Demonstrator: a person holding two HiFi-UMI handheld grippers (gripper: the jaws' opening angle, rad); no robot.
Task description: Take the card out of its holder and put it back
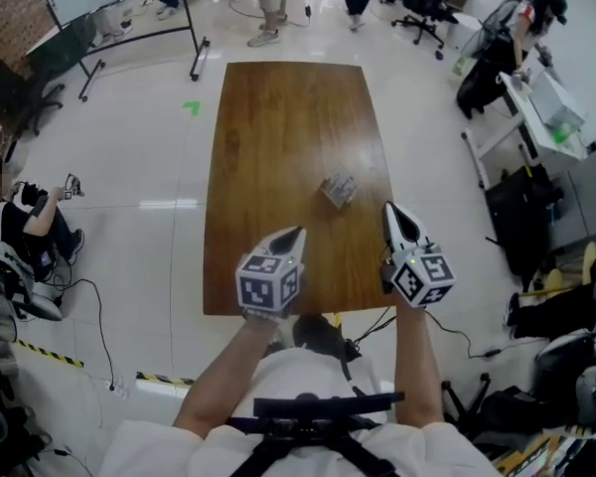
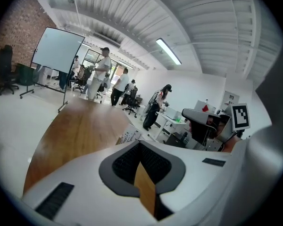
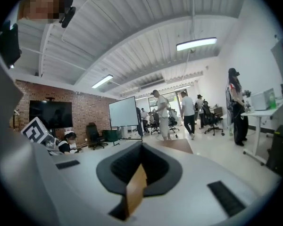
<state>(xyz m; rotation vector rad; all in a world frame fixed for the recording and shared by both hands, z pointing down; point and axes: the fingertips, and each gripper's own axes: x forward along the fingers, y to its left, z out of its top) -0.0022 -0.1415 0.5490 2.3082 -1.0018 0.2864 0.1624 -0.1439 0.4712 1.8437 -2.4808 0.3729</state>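
**A:** Card holder (image 1: pixel 339 189), the small grey boxy one with pale printed faces: where is it?

**B:** It is on the long brown wooden table (image 1: pixel 278 127), at about three o'clock from the tabletop's middle and close to the right edge. It is too small for me to tell whether a card sits in it.

**A:** And the left gripper (image 1: pixel 296 233)?

**B:** The white one with the marker cube is over the table's near end, between seven and eight o'clock from the holder and apart from it. In the left gripper view (image 2: pixel 139 146), its jaws are pressed together with nothing pinched.

**A:** The right gripper (image 1: pixel 390 208)?

**B:** It is at four o'clock from the holder, near it but not touching. In the right gripper view (image 3: pixel 141 147), the jaws are likewise closed on each other and empty.
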